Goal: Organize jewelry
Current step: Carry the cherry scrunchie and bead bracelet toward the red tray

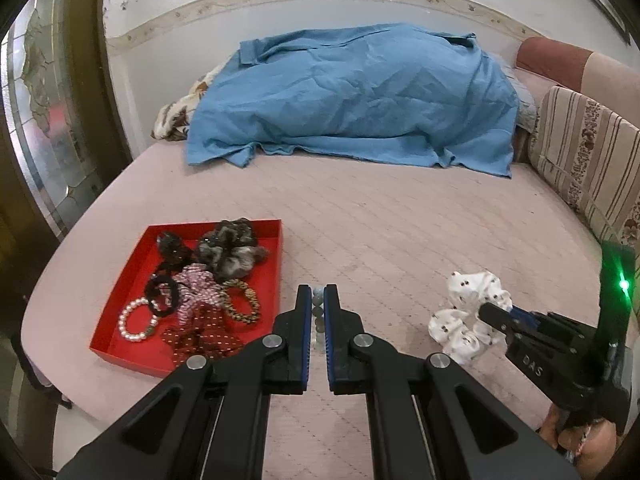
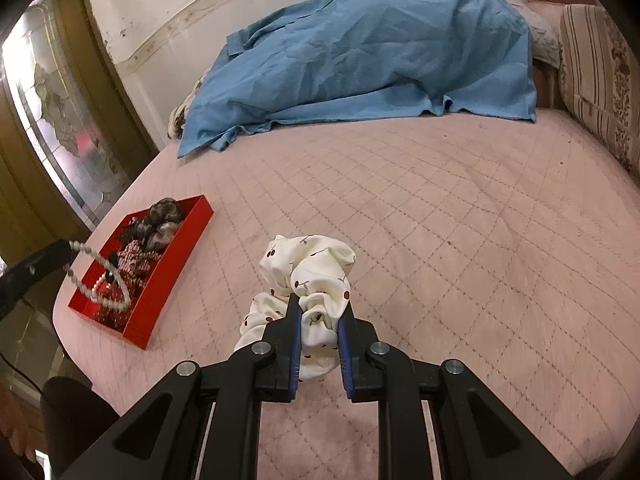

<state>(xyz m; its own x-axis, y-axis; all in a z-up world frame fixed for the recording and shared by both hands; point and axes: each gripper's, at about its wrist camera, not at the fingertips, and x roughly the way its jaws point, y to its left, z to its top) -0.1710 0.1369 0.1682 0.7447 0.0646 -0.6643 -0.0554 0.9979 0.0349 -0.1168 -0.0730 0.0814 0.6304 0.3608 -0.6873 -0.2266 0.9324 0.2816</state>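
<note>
One bead bracelet (image 1: 318, 317) of pale grey-green beads is pinched between the narrow jaws of the left gripper (image 1: 318, 300), its loop hanging free above the near left part of the bed (image 1: 400, 220). One white scrunchie (image 2: 312, 280) with a small cherry print is clamped in the right gripper (image 2: 319, 308), whose jaws stand narrow with the fabric bunched between the blue pads; it is over the near middle of the bed, and whether it touches the cover cannot be told.

One red tray (image 1: 276, 228) sits at the bed's near left corner, close to the edge. In it lie one pearl bracelet (image 1: 134, 320), one black hair tie (image 1: 162, 294), one gold-and-black braided band (image 1: 242, 300), one pink-and-white striped scrunchie (image 1: 198, 288), one dark red dotted scrunchie (image 1: 204, 336), one grey-brown scrunchie (image 1: 230, 246) and one small dark scrunchie (image 1: 170, 244) at the far left corner.

One blue cloth (image 1: 360, 92) lies draped over a heap along the far edge. One striped cushion (image 1: 584, 148) stands along the right edge.
</note>
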